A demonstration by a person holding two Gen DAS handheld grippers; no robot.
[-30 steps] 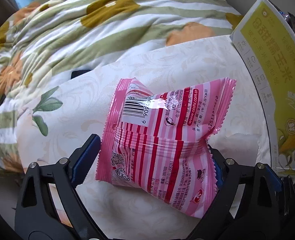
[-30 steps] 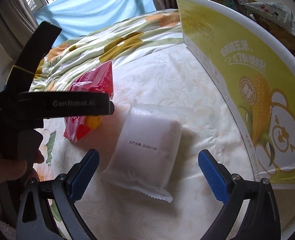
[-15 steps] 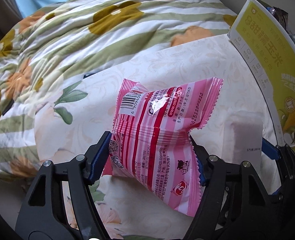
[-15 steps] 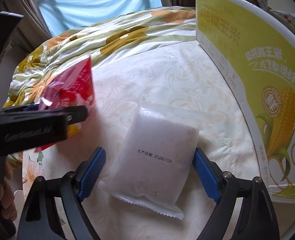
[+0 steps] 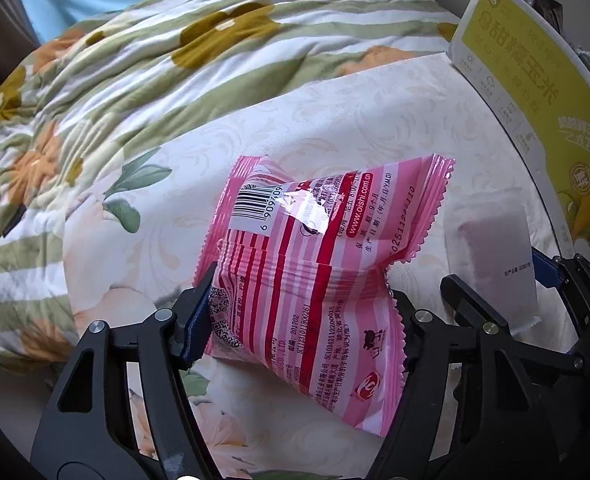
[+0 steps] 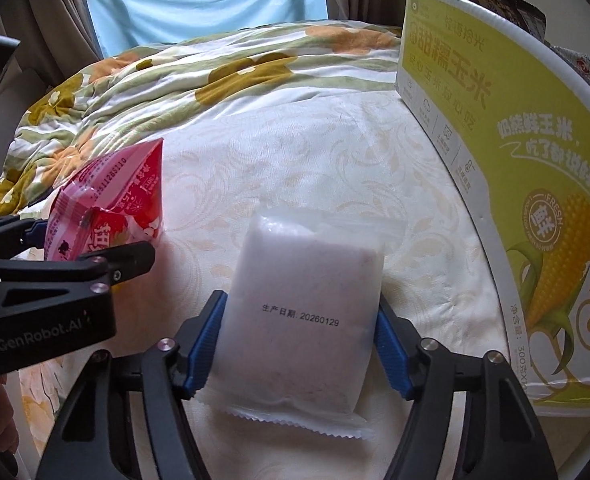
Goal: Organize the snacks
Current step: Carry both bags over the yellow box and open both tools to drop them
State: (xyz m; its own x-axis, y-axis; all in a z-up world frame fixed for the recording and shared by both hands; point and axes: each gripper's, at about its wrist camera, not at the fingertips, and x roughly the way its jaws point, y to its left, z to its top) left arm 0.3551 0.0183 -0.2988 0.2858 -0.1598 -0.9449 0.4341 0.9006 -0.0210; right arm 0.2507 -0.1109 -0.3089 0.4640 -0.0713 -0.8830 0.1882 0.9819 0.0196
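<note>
- On the bed (image 6: 315, 152), left side — the left gripper (image 5: 295, 304) is clenched on a pink snack bag (image 5: 315, 272), its waist pinched.
- Right gripper (image 6: 299, 340) grasps a white packet (image 6: 303, 312) lying on the bed, beside a yellow box (image 6: 535, 168).

My left gripper (image 5: 295, 312): matt black plastic frame, silver metal screws, ribbed blue pads pressed on a glossy pink plastic-film snack packet (image 5: 319, 264), crinkled and glinting. My right gripper (image 6: 299, 340), same build, clasps a frosted, translucent white plastic packet (image 6: 303, 320), smooth. Bed cover (image 6: 315, 152): cream cloth, faint embossed sheen. Quilt (image 5: 135, 72): soft matt floral cloth. Yellow box (image 6: 495, 128): smooth printed cardboard.
</note>
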